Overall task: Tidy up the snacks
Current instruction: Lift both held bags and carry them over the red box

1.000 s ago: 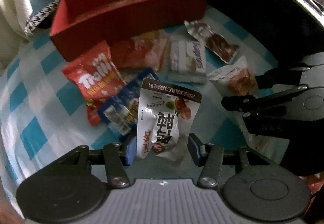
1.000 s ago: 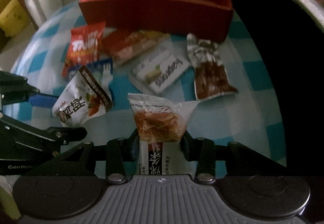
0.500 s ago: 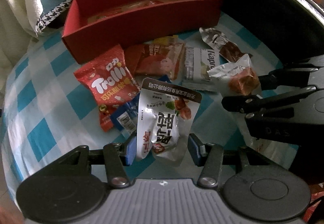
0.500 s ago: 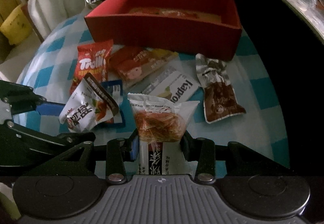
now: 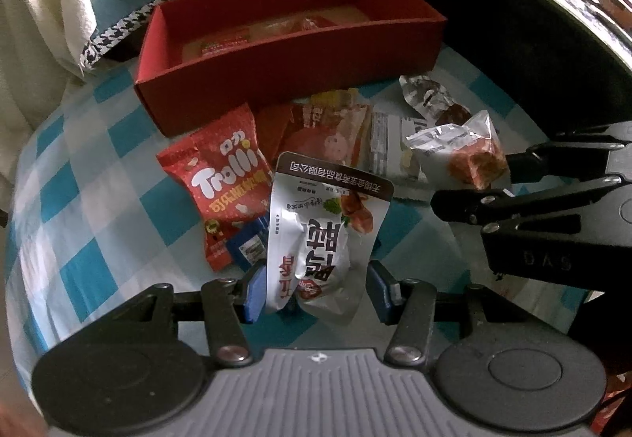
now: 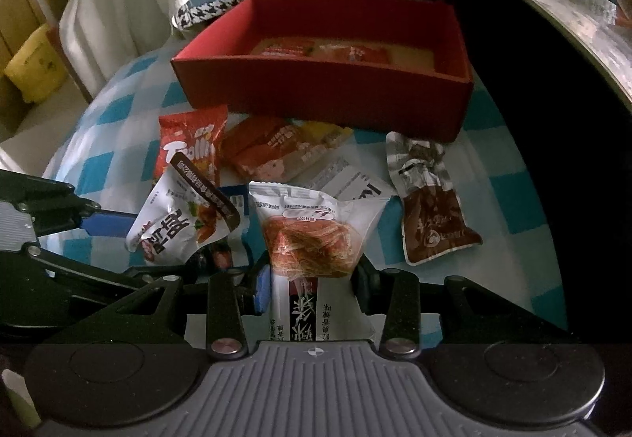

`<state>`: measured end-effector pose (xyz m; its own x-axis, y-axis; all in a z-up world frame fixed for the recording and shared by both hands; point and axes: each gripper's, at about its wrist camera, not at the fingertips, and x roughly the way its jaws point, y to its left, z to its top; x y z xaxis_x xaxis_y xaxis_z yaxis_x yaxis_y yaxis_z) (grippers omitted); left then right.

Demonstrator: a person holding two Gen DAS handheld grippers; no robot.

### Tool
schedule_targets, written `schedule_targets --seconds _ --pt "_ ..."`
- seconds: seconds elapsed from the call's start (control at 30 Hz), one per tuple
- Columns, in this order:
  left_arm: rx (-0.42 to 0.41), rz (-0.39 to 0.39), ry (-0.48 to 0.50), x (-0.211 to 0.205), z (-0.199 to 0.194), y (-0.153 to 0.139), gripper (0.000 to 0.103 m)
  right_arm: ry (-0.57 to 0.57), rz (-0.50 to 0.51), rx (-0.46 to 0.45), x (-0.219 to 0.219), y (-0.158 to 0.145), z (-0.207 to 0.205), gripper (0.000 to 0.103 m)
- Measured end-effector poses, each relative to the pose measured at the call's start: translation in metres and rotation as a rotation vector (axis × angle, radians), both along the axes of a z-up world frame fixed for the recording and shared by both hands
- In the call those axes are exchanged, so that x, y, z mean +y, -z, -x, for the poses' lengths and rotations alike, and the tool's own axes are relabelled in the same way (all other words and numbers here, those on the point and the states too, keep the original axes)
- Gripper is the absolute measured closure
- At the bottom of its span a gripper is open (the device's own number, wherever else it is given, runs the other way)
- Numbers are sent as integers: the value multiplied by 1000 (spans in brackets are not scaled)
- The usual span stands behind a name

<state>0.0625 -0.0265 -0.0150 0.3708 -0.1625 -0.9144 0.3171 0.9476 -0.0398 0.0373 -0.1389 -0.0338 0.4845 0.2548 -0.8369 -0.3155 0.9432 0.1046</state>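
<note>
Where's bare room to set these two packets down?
Free: the red box floor nearest its front wall, and checked cloth left of the Trolli bag. Crowded: the strip before the box, from Trolli to the brown packet.

"Trolli" stands in white letters on the red gummy bag (image 5: 225, 180). "HOT" is printed on the clear spicy-strip packet (image 6: 312, 235). The white pouch (image 5: 316, 235) carries Chinese characters, seen upside down
</note>
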Motion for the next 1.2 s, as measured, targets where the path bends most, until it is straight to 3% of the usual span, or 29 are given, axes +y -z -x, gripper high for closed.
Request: schedule_targets --seconds 0.57,1.2 --pt "-32 52 -89 15 -16 -13 57 4 -39 -41 2 -12 -11 54" --pt "-147 54 -143 20 -42 -39 57 9 -76 -114 5 -32 -37 55"
